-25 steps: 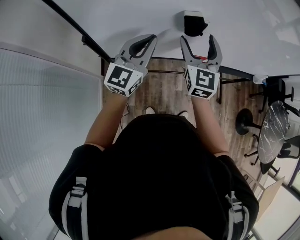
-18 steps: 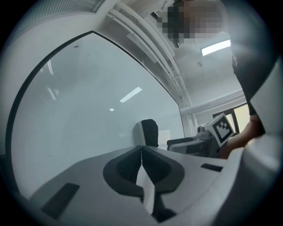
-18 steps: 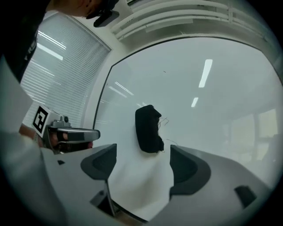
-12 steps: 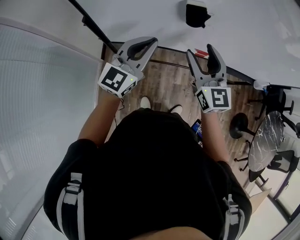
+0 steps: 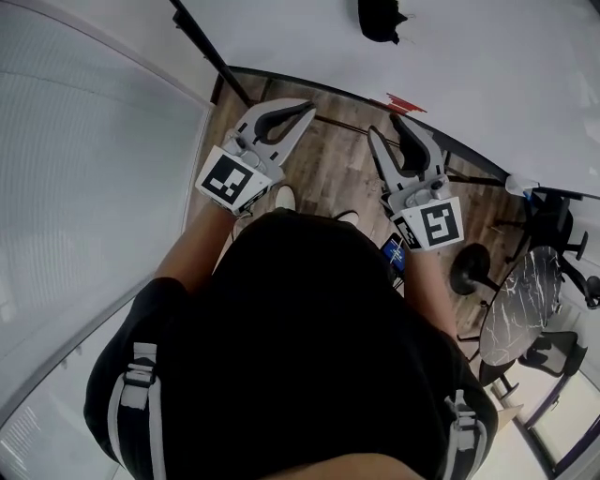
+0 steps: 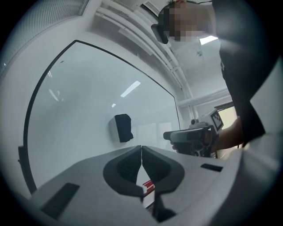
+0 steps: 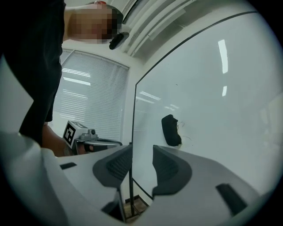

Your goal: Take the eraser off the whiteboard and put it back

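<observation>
The black eraser [image 5: 380, 19] clings to the whiteboard [image 5: 487, 66] at the top of the head view, well beyond both grippers. It also shows in the left gripper view as the eraser [image 6: 123, 128] and in the right gripper view as the eraser [image 7: 171, 130]. My left gripper [image 5: 307, 105] is shut and empty, its jaws meeting in the left gripper view [image 6: 141, 148]. My right gripper [image 5: 384, 125] points toward the board's lower edge; its jaws are closing, a narrow gap still shows [image 7: 142, 152], and nothing is between them.
Red markers [image 5: 405, 101] lie on the board's tray. The board's black frame [image 5: 211, 56] runs down the left. Window blinds [image 5: 94, 187] fill the left side. A round table [image 5: 511, 319] and office chairs [image 5: 562, 202] stand at the right on the wood floor.
Both grippers have drawn back from the whiteboard, and the eraser now sits farther from them. The right gripper's jaws have narrowed from wide open, and it has swung to the left.
</observation>
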`<state>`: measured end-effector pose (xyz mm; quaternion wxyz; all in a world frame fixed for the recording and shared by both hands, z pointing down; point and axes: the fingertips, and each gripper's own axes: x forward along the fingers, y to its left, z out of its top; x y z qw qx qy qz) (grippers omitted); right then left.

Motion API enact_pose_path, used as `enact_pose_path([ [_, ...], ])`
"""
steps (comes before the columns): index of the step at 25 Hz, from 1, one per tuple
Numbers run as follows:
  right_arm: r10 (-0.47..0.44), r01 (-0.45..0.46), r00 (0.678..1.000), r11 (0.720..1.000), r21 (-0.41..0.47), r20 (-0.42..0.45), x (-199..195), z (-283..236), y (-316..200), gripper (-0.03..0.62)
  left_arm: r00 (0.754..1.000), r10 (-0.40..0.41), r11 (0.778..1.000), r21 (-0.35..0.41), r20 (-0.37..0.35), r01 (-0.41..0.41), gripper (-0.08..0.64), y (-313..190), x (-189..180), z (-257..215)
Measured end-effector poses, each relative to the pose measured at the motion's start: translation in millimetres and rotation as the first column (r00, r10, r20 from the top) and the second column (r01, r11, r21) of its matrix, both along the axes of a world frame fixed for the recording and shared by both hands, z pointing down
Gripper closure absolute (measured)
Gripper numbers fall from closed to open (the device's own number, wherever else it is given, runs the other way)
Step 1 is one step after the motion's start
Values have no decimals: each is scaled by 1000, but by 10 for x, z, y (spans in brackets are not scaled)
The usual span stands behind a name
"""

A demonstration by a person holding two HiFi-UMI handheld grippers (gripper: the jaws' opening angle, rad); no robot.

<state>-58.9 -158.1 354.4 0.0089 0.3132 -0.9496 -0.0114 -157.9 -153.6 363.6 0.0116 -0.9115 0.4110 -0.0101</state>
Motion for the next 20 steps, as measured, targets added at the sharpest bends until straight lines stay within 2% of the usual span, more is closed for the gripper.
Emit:
enact_pose_path([
  [3,-21,21,1000,1000,-6,16,96,-2,107,489,1000,5,999,38,12,-6,554,134,154,-28],
  [5,-29,29,999,1000,5,28,139,-14,149,548,1000,20,999,47,15,-20,554,199,262,-36],
  [8,-47,47,999,999,21,22,198,-17,213,577,1000,28,998,55,13,-29,554,248,400,-66],
  [20,-87,86,996,996,31,28,327,-96,202,589,999,7,999,36,-31,-5,554,183,549,-230],
])
